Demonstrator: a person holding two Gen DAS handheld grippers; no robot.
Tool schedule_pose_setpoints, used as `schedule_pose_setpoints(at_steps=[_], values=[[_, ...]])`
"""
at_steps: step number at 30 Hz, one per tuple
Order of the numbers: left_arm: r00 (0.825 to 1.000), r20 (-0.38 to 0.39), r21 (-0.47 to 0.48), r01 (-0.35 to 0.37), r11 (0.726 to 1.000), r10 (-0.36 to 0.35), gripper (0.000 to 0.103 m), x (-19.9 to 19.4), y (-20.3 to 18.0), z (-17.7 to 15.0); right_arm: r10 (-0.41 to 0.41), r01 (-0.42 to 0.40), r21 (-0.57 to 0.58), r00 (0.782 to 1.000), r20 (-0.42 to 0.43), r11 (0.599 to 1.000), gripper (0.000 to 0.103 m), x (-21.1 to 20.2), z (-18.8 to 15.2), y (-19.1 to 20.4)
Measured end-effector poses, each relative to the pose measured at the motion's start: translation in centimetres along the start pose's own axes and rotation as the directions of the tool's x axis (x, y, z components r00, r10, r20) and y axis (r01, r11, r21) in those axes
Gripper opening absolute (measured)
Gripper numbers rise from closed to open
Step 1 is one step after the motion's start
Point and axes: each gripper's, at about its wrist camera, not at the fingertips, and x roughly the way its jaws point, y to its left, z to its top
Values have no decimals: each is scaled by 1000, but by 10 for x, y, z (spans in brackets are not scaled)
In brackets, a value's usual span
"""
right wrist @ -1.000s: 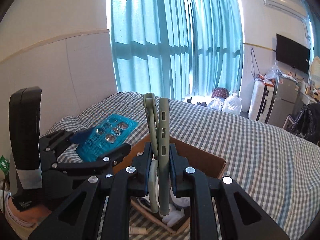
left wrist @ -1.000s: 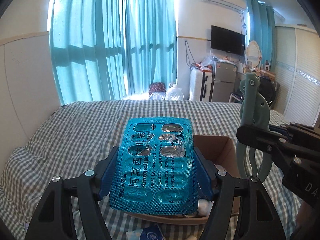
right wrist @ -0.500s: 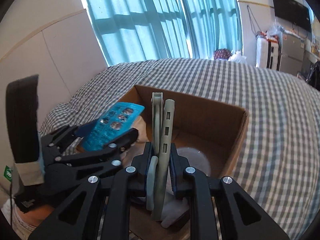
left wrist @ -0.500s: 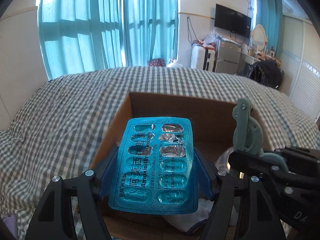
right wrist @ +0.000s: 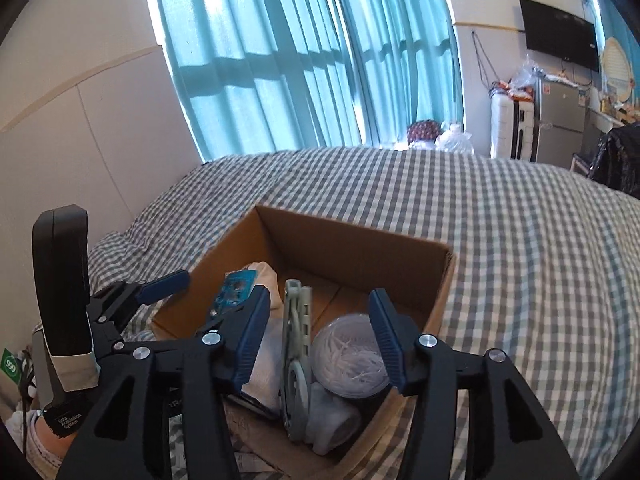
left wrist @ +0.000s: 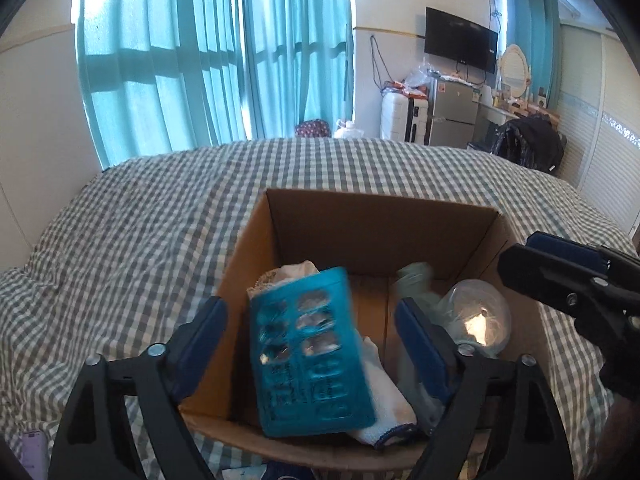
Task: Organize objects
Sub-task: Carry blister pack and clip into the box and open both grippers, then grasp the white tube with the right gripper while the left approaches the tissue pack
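Note:
An open cardboard box (left wrist: 384,216) (right wrist: 352,244) stands on the checked bed. My left gripper (left wrist: 310,322) is open above its near side; a teal blister pack (left wrist: 310,354) (right wrist: 236,292), blurred, sits loose between the fingers, inside the box. My right gripper (right wrist: 316,330) is open over the box; a grey-green clip tool (right wrist: 296,360) (left wrist: 416,280) stands free between its fingers, touching neither. A round clear tub of white bits (right wrist: 348,360) (left wrist: 476,316) and white cloths (left wrist: 384,400) lie in the box.
The grey-checked bed cover (right wrist: 540,280) spreads around the box. A wall panel (right wrist: 80,140) is at the left, teal curtains (left wrist: 216,60) behind. A fridge and suitcase (left wrist: 432,116) stand far back. A pale phone (left wrist: 34,452) lies at the bed's near left.
Both grippers opened over the box. The blister pack left my left gripper and dropped into the box. The clip tool left my right gripper and sank into the box.

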Motion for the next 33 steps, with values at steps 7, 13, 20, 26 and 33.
schedule_pose_setpoints(at_steps=[7,13,20,26,33], values=[[999,35,-16,-20,1000,20,100,-41,4,8,-55,55,-9,996,67,998,64,-57,-1,6],[994,111,-20,-20,1000,22,103,-98,15,10,-98,102,-35,990,103,994,75,-116,-11,28],[984,176,3,-36,999,35,103,-153,23,4,-136,148,-74,980,145,986,80,-172,-22,57],[980,196,17,-38,999,34,103,-178,36,-15,-154,164,-63,979,132,984,81,-181,-36,74],[988,151,-12,-38,999,40,103,-169,49,-51,-168,169,-26,985,39,985,81,-145,-78,83]])
